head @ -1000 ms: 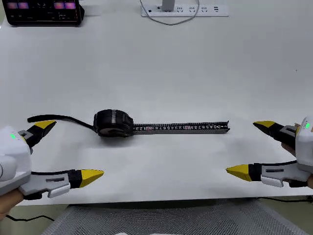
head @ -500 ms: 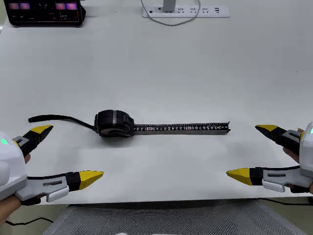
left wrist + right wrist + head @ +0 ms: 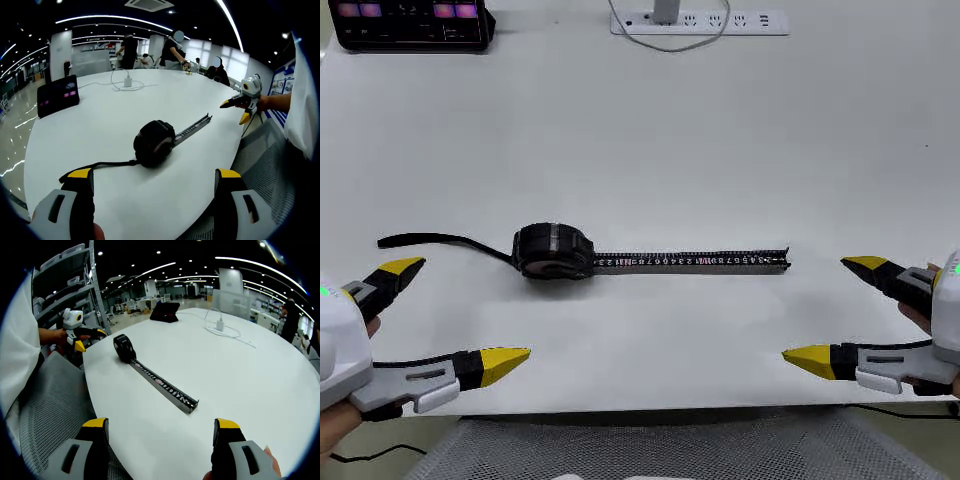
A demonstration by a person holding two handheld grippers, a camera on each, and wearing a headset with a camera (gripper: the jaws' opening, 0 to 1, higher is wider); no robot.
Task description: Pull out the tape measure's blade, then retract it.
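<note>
White, smooth bench (image 3: 650, 150) with a curved near edge, spread wide under office lighting; grey mesh seat (image 3: 650, 450) just below that edge. At the far side, white power strip (image 3: 700, 20) with a looped white cable. In the far left corner, dark flat screen (image 3: 410, 22) with pink glowing tiles.

Near the bench's middle, black round-bodied tape measure (image 3: 552, 251), lying on its side, touched by nothing. Narrow dark blade (image 3: 690, 261) with pale numerals drawn out flat along the bench toward the right, hook at its tip. Thin black wrist strap (image 3: 430, 241) trailing from the case toward the left (curved, loose on the surface).

Grey-and-black, yellow-tipped left gripper (image 3: 467, 310) held at the near left, well apart from the case, jaws spread wide, grasping nothing. Matching right gripper (image 3: 821, 308) at the near right, past the blade's hook end and apart from it, likewise released and empty.

From the left gripper view, case straight ahead between the two yellow tips, blade running away toward the other gripper. From the right gripper view, hook end nearest, case farther along.
</note>
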